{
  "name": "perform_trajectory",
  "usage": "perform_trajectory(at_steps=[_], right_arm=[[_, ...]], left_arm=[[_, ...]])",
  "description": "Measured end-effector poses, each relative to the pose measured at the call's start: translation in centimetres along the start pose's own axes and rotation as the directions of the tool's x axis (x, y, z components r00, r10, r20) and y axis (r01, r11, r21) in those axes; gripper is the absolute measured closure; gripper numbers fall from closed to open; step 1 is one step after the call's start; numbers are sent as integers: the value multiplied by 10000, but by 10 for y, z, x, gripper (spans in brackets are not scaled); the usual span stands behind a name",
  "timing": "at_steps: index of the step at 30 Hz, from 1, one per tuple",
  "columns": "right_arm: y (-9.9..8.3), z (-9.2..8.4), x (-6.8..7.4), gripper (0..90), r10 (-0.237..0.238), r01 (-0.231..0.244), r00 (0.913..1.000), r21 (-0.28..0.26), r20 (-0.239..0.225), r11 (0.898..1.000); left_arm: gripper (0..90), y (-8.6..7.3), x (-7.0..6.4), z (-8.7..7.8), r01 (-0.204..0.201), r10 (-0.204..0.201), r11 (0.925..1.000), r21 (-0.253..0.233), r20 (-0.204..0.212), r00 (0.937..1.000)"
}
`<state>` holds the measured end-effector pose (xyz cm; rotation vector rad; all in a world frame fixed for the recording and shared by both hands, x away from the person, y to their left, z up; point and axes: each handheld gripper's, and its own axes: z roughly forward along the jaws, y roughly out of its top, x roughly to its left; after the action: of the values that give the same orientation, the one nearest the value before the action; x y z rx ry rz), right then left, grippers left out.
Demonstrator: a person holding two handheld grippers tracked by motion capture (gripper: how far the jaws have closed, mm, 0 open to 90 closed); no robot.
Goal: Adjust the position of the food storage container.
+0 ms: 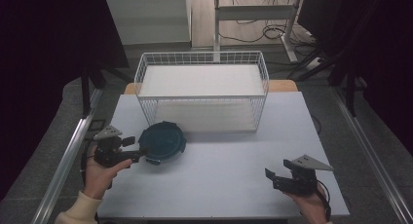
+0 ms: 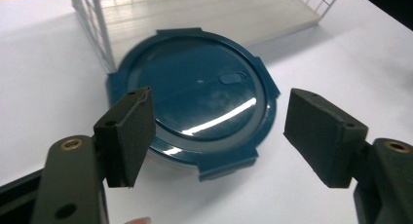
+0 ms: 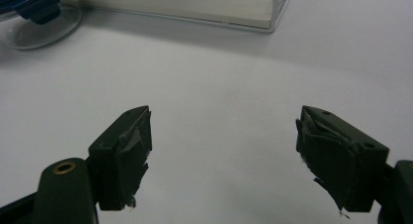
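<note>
The left claw (image 1: 141,153) sits at the lower left of the high view, its jaws standing apart with nothing pressed between them; in the left gripper view they frame the round container (image 2: 195,102) from either side, and whether either pad touches its rim cannot be told. The container, a clear tub under a dark blue clip-on lid (image 1: 161,140), rests on the white worktop (image 1: 224,170) left of centre, just in front of the lower left corner of the white wire basket (image 1: 202,90), which stands at the upper middle of the frame; the basket's floor is bare. The right claw (image 1: 271,176) lies low at the lower right of the high view, well apart from the container, its jaws likewise apart over bare worktop; its pads (image 3: 132,151) look frayed.

The step in hand appears to be the approach to the container, with the grasp not yet made. The next move probably calls for the left claw to settle lower around the lid's edge or the tub wall, avoiding the protruding clips, then to close firmly; the lid's glossy surface could let it slip.
</note>
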<state>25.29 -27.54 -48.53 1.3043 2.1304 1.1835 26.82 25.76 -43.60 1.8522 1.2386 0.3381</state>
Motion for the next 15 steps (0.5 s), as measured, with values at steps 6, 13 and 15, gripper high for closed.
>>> perform_trajectory(at_steps=[6,13,15], right_arm=[[-1,1,-1,206,24,-24,10000,42,69,10000],[-2,2,-2,206,-36,33,9998,145,213,9999],[-2,2,-2,206,4,-7,9998,138,215,9999]], left_arm=[[297,11,9,1,115,-115,9999,37,-65,9999],[317,16,22,7,328,-320,9992,245,-331,9989],[333,18,27,8,424,-413,9987,277,-400,9983]])
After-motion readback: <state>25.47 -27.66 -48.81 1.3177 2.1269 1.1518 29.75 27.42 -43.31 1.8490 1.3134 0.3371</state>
